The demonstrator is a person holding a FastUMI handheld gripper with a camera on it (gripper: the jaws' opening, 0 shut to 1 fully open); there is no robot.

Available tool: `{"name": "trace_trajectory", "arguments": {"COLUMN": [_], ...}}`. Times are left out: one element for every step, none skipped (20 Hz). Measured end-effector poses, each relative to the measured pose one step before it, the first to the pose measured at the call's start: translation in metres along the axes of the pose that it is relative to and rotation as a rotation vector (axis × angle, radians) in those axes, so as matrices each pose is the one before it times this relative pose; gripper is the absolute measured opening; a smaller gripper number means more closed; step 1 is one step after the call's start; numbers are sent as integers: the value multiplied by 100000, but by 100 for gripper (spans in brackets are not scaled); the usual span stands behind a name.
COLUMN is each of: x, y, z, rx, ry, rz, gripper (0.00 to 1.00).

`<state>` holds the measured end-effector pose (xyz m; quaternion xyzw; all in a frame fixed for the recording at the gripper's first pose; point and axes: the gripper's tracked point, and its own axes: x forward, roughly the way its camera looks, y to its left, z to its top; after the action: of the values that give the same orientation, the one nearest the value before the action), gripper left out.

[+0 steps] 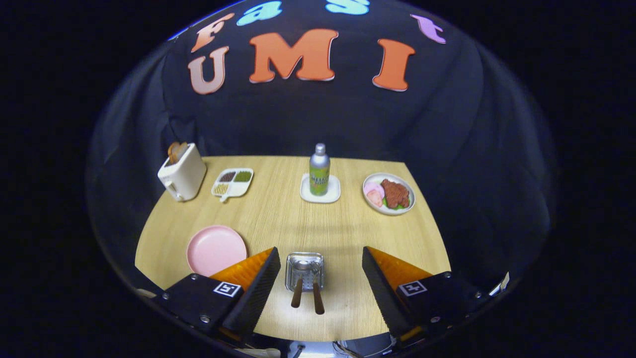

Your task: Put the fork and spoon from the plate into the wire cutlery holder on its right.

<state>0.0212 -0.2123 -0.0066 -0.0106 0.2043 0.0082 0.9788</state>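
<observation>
Wooden table (pixel 278 219), seen from above and behind the gripper, backed by a black cloth wall. Reading left to right along the far side: a cream toaster (pixel 182 172) with bread in its slots, a divided tray (pixel 232 182) of dry grains, a metal bottle (pixel 319 169) standing on a small white coaster, and a dish of food (pixel 389 193).

On the near side, the pink plate (pixel 216 249) lies bare just beyond the left finger, with no cutlery visible on it. To its right stands the wire cutlery holder (pixel 304 271), directly ahead of the gripper and centred in the gap between its fingers. Two brown handles (pixel 307 296) rise out of the holder and lean toward the camera, side by side and slightly splayed; these are judged to be the fork and spoon, though their heads are hidden inside the basket.

The gripper (pixel 320 276) is spread wide and grasps nothing; neither finger touches the holder or the handles, which lie lower and between them. The handles' long axes run roughly along the gripper's forward line.

Judgement: with the plate cleared and both pieces in the holder, the task appears complete; any coming move is likely a straight retreat, keeping clear of the protruding handles.
</observation>
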Motion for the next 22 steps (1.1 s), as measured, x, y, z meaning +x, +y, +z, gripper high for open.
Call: {"name": "trace_trajectory", "arguments": {"x": [-1225, -1092, -881, -716, -877, -832, -626, -540, -398, -377, -305, -256, -274, -391, -242, -183, -214, -260, -161, -85, -139, -158], "y": [-522, -354, -202, -91, -172, -393, -334, -422, -365, -238, -248, -183, -394, -318, -287, -477, -430, -289, -115, 124, 260, 155], "z": [1897, 1738, 1603, 1460, 1519, 1306, 932, 557, 582, 290, 193, 165, 55, -55, -229, 42, 227, 25, 52, -38, -229, -220], "rx": [1047, 1051, 738, 769, 601, 644, 911, 1413, 1781, 2421, 2502, 1827, 1014, -108, -1139, -1731, -1713, -1239, -708, -194, -203, -249], "ry": [-5493, -5250, -4584, -5179, -4725, -4219, -3458, -2994, -2500, -2492, -1859, -1602, -1322, -514, -518, -647, -1317, -851, -879, -569, -204, 75], "rz": [-835, -710, -473, -148, -402, -664, -549, -1123, -671, -877, -489, -395, -729, -259, -538, -1165, -1208, -1089, -233, 418, 1151, 1133], "gripper": [99, 99, 99, 99, 99, 99, 99, 99, 99, 99, 99, 99, 99, 99, 99, 99, 99, 99, 98, 99, 99, 99]}}
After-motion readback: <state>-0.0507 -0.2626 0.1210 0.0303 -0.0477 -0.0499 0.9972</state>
